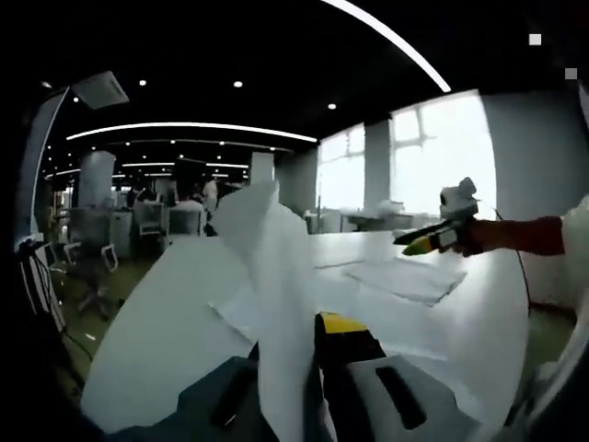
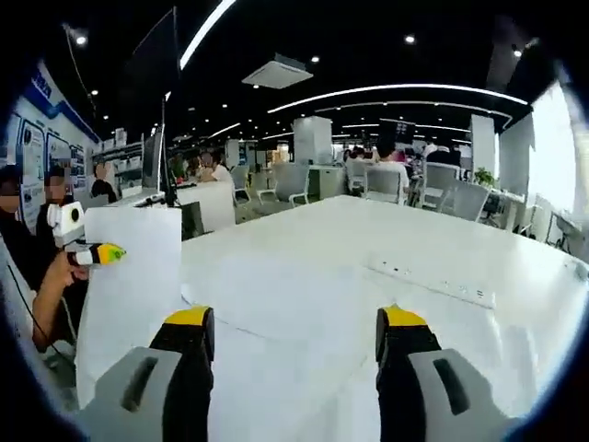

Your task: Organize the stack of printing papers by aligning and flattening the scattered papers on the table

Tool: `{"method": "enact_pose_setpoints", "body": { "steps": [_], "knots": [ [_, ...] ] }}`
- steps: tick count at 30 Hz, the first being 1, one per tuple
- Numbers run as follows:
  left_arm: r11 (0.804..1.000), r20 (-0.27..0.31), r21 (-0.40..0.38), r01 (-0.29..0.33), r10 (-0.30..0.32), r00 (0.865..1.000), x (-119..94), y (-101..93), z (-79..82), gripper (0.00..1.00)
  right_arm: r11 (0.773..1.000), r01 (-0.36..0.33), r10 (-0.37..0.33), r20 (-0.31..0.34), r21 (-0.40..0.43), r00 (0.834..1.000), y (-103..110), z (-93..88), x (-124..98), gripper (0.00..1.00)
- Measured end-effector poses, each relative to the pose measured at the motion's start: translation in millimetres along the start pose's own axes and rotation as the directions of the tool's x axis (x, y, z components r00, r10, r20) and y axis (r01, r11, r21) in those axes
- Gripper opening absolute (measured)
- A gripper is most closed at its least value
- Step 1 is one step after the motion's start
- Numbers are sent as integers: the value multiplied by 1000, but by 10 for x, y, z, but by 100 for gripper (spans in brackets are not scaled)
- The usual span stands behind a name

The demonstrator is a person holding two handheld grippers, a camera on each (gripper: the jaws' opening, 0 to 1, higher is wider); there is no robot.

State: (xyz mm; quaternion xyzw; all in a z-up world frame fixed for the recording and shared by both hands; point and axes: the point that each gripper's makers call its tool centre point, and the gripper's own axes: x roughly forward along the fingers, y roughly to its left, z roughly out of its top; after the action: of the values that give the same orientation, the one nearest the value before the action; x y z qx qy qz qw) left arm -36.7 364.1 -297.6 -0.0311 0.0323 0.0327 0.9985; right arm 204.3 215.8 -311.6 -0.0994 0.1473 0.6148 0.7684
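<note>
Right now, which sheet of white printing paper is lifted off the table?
The white paper sheet clamped in the left gripper stands upright; the other white sheets lie flat on the white table.

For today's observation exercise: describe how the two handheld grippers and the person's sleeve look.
Both grippers have grey bodies with black jaws tipped in yellow: the right gripper and the left gripper alike. A dark oblong slot marks each grey jaw mount. The sleeve behind the right gripper is red. A thin dark cable hangs below it.
</note>
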Motion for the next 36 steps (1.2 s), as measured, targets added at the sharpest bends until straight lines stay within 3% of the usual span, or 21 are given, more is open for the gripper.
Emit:
{"method": "enact_pose_setpoints", "body": {
  "steps": [1,4,8,11,17,31,36],
  "knots": [
    [1000,5,3,0,0,1000,-18,5,17,6,999,11,-12,-20,-49,1000,-38,-38,15,70],
    [1000,19,3,-8,8,1000,-64,37,64,6,998,8,-9,-27,-63,1000,-60,-46,38,71],
    [1000,28,2,-26,26,999,-102,104,79,6,999,26,-26,-18,-20,999,-131,-52,63,75],
    [999,46,-42,-12,14,999,-106,111,90,6,1000,25,-25,-45,-12,999,-116,-155,131,79],
    [1000,32,-13,-16,16,999,-116,107,61,6,999,25,-28,-92,-27,995,-96,-310,264,80],
    [1000,33,4,-25,25,999,-217,138,94,6,999,3,-8,-122,-42,992,-31,-387,504,82],
    [999,42,8,-34,34,999,-235,157,126,6,999,18,-22,-120,-39,992,-73,-394,653,87]
  ]
}}
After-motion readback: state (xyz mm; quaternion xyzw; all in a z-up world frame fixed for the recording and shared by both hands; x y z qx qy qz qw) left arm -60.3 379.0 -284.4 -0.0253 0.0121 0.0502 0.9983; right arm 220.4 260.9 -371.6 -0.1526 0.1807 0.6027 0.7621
